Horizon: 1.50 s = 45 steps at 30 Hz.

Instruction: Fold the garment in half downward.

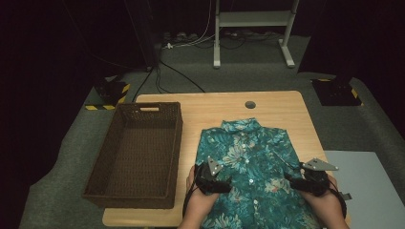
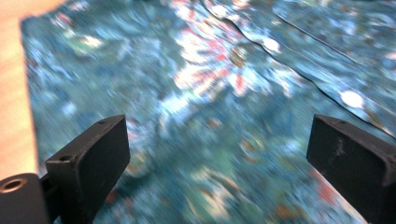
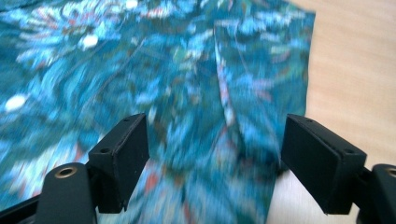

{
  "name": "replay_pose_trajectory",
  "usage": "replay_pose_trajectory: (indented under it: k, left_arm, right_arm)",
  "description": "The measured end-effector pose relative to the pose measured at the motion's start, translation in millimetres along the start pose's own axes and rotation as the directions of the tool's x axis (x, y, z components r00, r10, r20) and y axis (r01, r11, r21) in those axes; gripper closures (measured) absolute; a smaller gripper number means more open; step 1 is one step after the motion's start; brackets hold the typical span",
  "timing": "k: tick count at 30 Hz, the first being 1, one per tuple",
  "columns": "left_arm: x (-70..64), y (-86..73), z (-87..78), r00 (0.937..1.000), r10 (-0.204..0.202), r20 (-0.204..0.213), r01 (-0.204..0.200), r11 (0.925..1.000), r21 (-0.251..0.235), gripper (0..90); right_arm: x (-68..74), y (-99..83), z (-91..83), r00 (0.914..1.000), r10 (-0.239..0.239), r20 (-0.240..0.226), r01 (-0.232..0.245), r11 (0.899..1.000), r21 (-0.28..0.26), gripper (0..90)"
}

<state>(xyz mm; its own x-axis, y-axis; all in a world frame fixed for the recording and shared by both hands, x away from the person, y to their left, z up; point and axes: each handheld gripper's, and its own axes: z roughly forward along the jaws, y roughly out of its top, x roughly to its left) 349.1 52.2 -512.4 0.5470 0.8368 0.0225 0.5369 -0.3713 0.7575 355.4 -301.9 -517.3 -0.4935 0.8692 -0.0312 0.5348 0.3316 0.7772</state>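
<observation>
A teal floral button-up shirt [image 1: 248, 162] lies flat on the wooden table [image 1: 282, 107], collar at the far end, sleeves folded in. My left gripper [image 1: 213, 183] hovers over the shirt's left side near the front edge. In the left gripper view its jaws stand wide apart above the shirt cloth [image 2: 210, 102], with nothing between them. My right gripper [image 1: 305, 183] hovers over the shirt's right side. In the right gripper view its jaws are also spread, above the folded right edge of the shirt [image 3: 261, 84] with bare table [image 3: 350, 70] beside it.
A dark woven basket [image 1: 138, 155], empty, stands on the table's left part, close to the shirt's left edge. A round cable hole [image 1: 250, 104] sits near the table's far edge. A grey panel [image 1: 367, 181] lies to the right of the table.
</observation>
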Motion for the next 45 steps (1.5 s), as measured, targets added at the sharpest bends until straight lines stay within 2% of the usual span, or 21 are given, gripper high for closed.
replay_pose_trajectory:
  k: [2, 3, 6, 7, 11, 16, 26, 31, 33, 36, 41, 45]
  left_arm:
    - [3.2, 2.6, 3.5, 0.9999, 0.008, -0.009, -0.008, 1.0, 0.004, 5.8]
    - [9.8, 4.5, 12.7, 0.9998, 0.007, -0.018, -0.007, 0.9998, 0.016, 5.7]
    - [16.4, 0.0, 26.2, 0.9996, 0.008, -0.028, -0.006, 0.9986, 0.053, 5.5]
    - [16.4, 0.0, 26.2, 0.9996, 0.008, -0.028, -0.006, 0.9986, 0.053, 5.5]
    - [18.0, -10.8, 32.7, 0.9992, -0.03, -0.025, 0.031, 0.9976, 0.061, 5.9]
    - [16.8, -14.8, 29.6, 0.999, -0.041, -0.017, 0.042, 0.9976, 0.055, 5.9]
    - [-7.0, -28.1, 14.1, 0.9998, -0.019, 0.004, 0.018, 0.9985, 0.052, 5.8]
    - [-10.5, -29.3, 12.5, 0.9999, -0.014, 0.0, 0.014, 0.9985, 0.053, 5.5]
    - [-11.0, -30.4, 11.2, 0.9998, -0.019, -0.004, 0.02, 0.9984, 0.053, 5.8]
    - [-11.3, -30.8, 11.0, 0.9996, -0.027, -0.006, 0.027, 0.9982, 0.053, 5.4]
    - [-12.4, -30.8, 11.2, 0.9999, -0.011, 0.006, 0.011, 0.998, 0.062, 2.3]
    - [-11.9, -27.9, 11.0, 0.9999, 0.013, 0.009, -0.013, 0.9973, 0.073, 2.8]
  right_arm:
    - [-0.7, 7.0, 8.0, 1.0, -0.002, -0.005, 0.002, 1.0, 0.006, 22.5]
    - [-0.6, 9.0, 12.0, 1.0, -0.002, -0.007, 0.002, 1.0, 0.01, 22.5]
    - [0.6, 8.7, 23.7, 0.9999, 0.001, -0.017, -0.001, 0.999, 0.038, 22.1]
    - [0.6, 8.7, 23.7, 0.9999, 0.001, -0.017, -0.001, 0.999, 0.038, 22.1]
    - [3.2, -0.2, 32.5, 0.9996, 0.007, -0.028, -0.005, 0.998, 0.066, 21.5]
    - [4.5, -3.1, 29.8, 0.9996, 0.006, -0.026, -0.004, 0.998, 0.066, 21.3]
    - [7.2, -29.2, -0.2, 0.9995, 0.0, -0.03, 0.001, 0.999, 0.052, 21.6]
    - [7.9, -25.2, 0.1, 0.9999, -0.002, -0.012, 0.003, 0.997, 0.071, 21.9]
    - [12.9, -20.3, -4.4, 0.9999, -0.011, -0.006, 0.011, 0.999, 0.037, 22.5]
    - [18.8, -19.7, -3.9, 0.9996, -0.021, -0.02, 0.021, 0.999, 0.037, 22.4]
    - [16.6, -23.3, 1.7, 0.9999, -0.01, -0.004, 0.01, 0.998, 0.056, 22.3]
    - [13.7, -25.6, 3.2, 0.9998, 0.012, -0.015, -0.011, 0.998, 0.057, 22.0]
